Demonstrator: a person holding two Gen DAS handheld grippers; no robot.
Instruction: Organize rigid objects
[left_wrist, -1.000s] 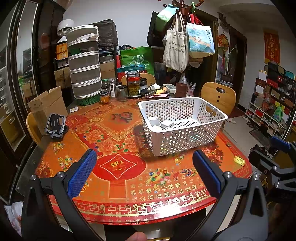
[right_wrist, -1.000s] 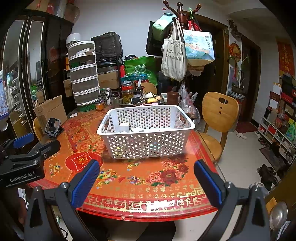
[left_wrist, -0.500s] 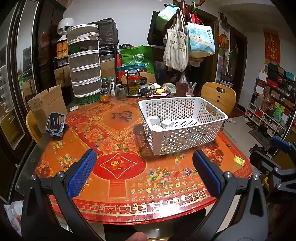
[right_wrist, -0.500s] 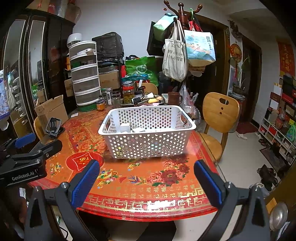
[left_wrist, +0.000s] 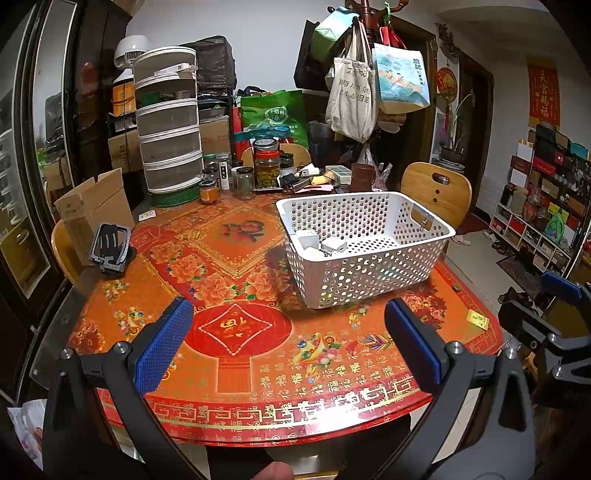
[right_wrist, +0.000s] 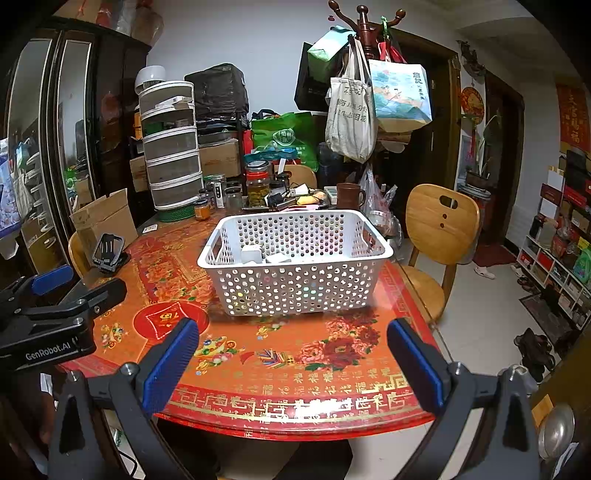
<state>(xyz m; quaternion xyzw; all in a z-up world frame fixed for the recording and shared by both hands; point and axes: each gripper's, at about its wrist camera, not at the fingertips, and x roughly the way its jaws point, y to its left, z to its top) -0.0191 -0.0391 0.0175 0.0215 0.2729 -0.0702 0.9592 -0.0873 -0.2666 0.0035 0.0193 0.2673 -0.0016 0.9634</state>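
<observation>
A white perforated basket (left_wrist: 365, 247) sits on the round table (left_wrist: 236, 354) with its red-and-gold patterned cover, toward the table's 2 o'clock side as seen from the left wrist camera. A few small white blocks (left_wrist: 321, 245) lie in the basket's bottom at its near-left corner; they might be chargers or plugs, though they are too small to tell. The left gripper (left_wrist: 288, 345) hangs over the near rim of the table at 6 o'clock, its blue pads spread wide with nothing between them. The right gripper (right_wrist: 291, 360) hangs likewise over the near edge, fingers wide apart and empty, the basket straight ahead at 12 o'clock. A black phone stand (left_wrist: 110, 247) rests at the table's 9 o'clock edge, and glass jars (left_wrist: 266, 168) crowd the far side.
</observation>
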